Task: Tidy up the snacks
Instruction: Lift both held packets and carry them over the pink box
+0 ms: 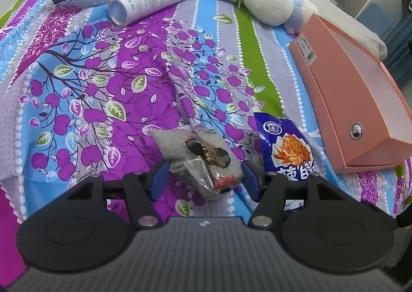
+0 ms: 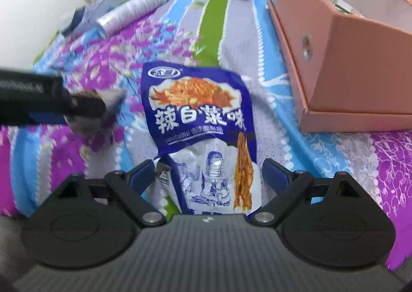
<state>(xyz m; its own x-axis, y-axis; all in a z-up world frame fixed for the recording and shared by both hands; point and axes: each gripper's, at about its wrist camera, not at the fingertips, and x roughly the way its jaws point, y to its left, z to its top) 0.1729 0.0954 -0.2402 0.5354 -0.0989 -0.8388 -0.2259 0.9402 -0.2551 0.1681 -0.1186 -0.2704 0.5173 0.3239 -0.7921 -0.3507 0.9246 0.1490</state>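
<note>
Right gripper (image 2: pixel 208 176), jaws apart, straddles the crinkly blue plastic snack packet (image 2: pixel 198 117); close squarely mid-bag, seemingly untouched yet.

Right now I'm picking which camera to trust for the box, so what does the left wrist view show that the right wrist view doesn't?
Only the left wrist view shows the grey snack packet whole, sitting between the open fingers of the left gripper with gaps on both sides.

Only the right wrist view shows the lower half of the blue snack bag, lying between the open right gripper, plus a packet inside the pink box.

Both show the blue snack bag, pink box, white spray can, plush toy and floral bedsheet.
</note>
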